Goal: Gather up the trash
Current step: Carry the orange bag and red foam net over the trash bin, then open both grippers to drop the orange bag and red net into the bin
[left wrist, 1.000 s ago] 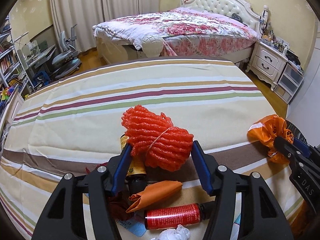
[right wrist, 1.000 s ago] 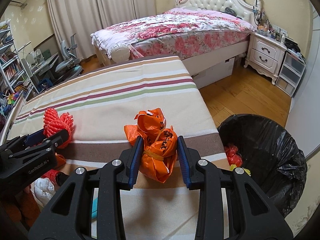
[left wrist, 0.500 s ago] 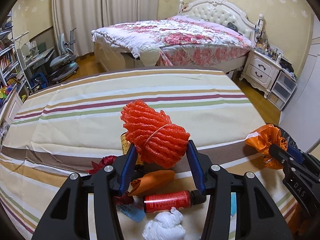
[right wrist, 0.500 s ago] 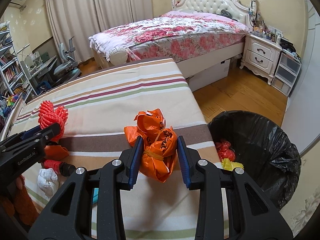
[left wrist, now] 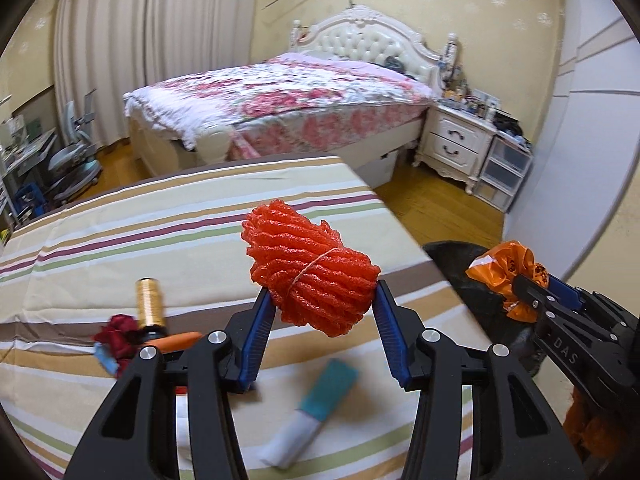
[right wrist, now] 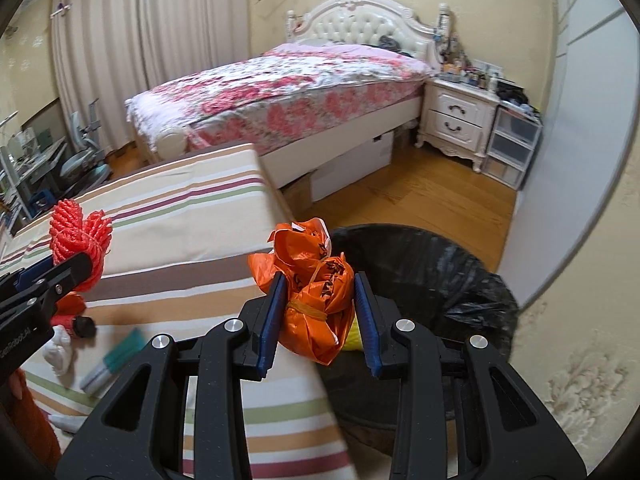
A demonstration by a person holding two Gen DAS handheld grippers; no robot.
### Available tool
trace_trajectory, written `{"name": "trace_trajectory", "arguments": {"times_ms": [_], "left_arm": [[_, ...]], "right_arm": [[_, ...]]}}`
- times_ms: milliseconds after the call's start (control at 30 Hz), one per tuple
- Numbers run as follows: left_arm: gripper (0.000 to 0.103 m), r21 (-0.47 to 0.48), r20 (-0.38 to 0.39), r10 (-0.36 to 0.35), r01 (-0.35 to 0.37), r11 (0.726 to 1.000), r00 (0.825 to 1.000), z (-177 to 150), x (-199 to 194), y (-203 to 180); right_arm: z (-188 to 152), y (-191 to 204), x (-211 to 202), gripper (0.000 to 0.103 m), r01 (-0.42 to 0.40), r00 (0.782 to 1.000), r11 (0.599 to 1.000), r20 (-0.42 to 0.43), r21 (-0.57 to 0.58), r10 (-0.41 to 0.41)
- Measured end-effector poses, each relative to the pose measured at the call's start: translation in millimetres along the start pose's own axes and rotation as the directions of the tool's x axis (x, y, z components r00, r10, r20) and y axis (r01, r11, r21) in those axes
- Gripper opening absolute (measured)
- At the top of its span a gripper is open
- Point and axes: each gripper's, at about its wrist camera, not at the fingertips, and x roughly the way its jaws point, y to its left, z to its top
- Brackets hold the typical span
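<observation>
Right tool [right wrist: 316, 312]: closed around the knotted orange plastic bag [right wrist: 316, 300], soft and light, held at its waist above the black-lined trash bin [right wrist: 432, 276] at 1 o'clock.
Left tool [left wrist: 322, 320]: squeezing the bundled red foam net [left wrist: 312, 276], springy, above the striped tabletop [left wrist: 160, 232].

We see the table [left wrist: 120, 248] in front, with the bed [left wrist: 280, 100] behind it and the nightstand [left wrist: 456, 144] right of the bed; the bin [right wrist: 432, 272] stands on the floor just right of the table, and a bottle [left wrist: 149, 300] and a tube [left wrist: 312, 420] lie on the table
</observation>
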Motion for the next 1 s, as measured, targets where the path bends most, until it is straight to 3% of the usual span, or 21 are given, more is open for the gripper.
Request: {"name": "trace_trajectory", "arguments": {"times_ms": [367, 1000], "left_arm": [[0.050, 0.105, -0.024, -0.117, 0.119, 0.987, 0.993, 0.4, 28.6, -69.5], [0.050, 0.189, -0.064, -0.134, 0.144, 0.971, 0.989, 5.8, 74.4, -113.3]], "right_arm": [[-5.4, -44.8, 7.7, 0.033, 0.111, 0.994, 0.992, -0.004, 0.064, -0.111], [-6.6, -74.7, 29.6, 0.033, 0.170, 0.985, 0.975, -0.021, 0.142, -0.169]]}}
